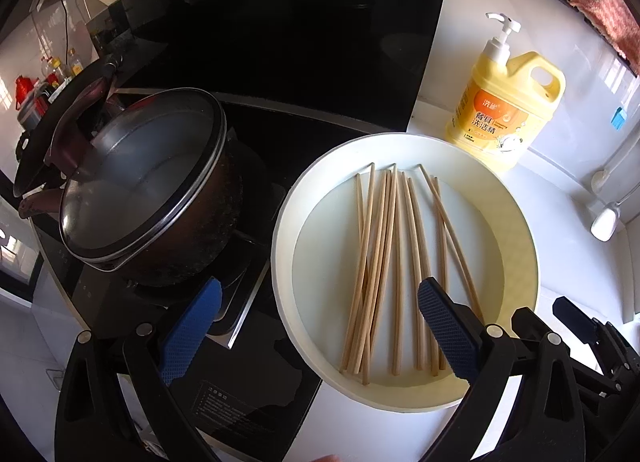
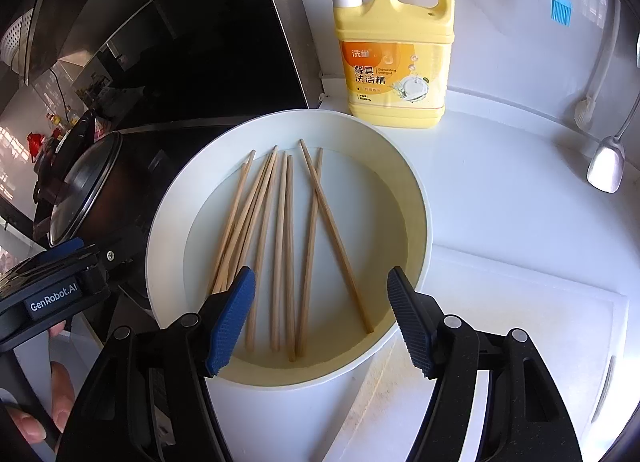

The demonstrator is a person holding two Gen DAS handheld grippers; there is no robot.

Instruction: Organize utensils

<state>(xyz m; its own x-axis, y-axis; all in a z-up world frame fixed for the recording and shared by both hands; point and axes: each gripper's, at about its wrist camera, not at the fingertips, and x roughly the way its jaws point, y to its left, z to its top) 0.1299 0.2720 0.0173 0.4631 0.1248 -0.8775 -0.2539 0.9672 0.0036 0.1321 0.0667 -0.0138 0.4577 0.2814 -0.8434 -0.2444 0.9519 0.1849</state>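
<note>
Pale wooden chopsticks (image 2: 280, 246) lie loose on the flat floor of a cream round basin (image 2: 416, 198), which fills the centre of both views and sits on a white tabletop (image 2: 500, 198). Most sticks run roughly parallel, from the near rim at the bottom of the frame toward the far rim. One stick on the right crosses its neighbour at a slant, and the left-hand ones fan together at their near ends.

Your right gripper (image 2: 320, 316) hangs over the near rim of the basin, its blue-padded jaws standing wide apart with nothing between them. Your left gripper (image 1: 320, 334) hangs beside it with its jaws equally wide and empty, one pad over the stove at lower left and the other over the basin.

To gather the sticks well, lower one gripper so its pads straddle a few parallel sticks near their middles, not their tips. Close across the sticks, not along them. Leave the slanted stick for a separate pick, since it would likely twist a bundle.

A lidded dark pot (image 1: 152, 190) sits just left of the basin, so keep the left gripper clear of it. A yellow detergent bottle (image 2: 396, 58) stands behind the basin at the upper centre of the right view.
</note>
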